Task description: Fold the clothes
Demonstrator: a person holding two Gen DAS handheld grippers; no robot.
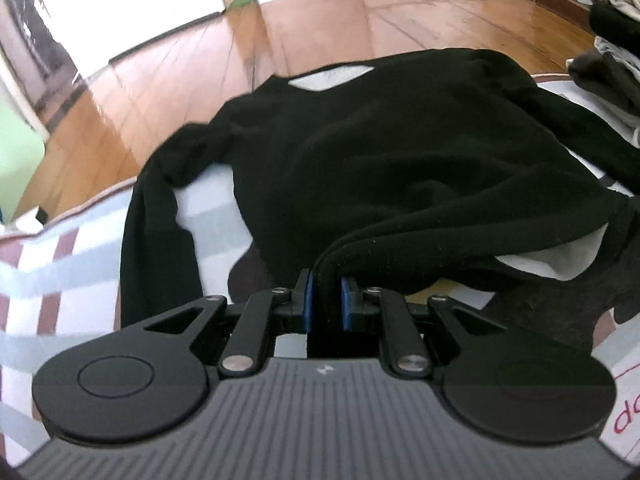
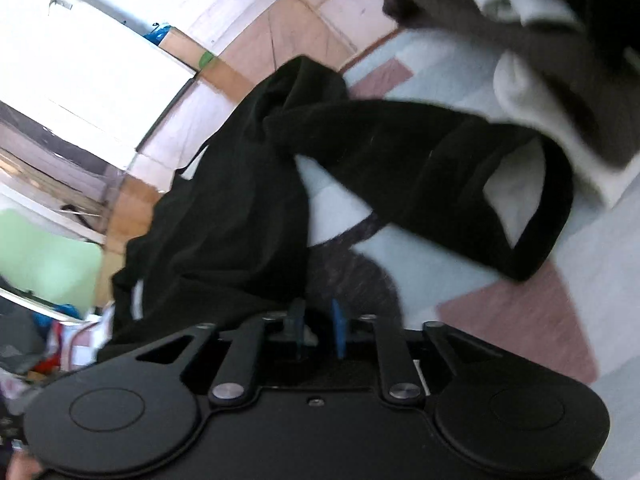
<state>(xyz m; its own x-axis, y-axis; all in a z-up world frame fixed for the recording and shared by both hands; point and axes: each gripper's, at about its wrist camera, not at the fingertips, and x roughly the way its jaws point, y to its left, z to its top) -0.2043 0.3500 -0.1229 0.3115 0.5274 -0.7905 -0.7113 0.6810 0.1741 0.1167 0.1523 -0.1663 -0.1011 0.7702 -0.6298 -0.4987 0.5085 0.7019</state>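
Plainly, the black knit long-sleeved sweater (image 1: 400,152) lies spread straight ahead of the left hand-held gripper (image 1: 327,300), its long axis running away from the hem toward the neck opening at the far edge of the pale bedspread with reddish-brown and grey patches (image 1: 60,248). That gripper's blue pads are clamped on a bunched fold of the hem, so the left hand is the one in contact. In the right wrist view the right hand-held gripper (image 2: 318,334) has its jaws slightly apart with nothing visibly pressed between them; the sweater's body hangs just left of it and one sleeve (image 2: 460,176) stretches off to the right, cuff open. Motion blur softens that view. A heap of grey and white clothes (image 2: 540,60) is cut off at the frame edge.
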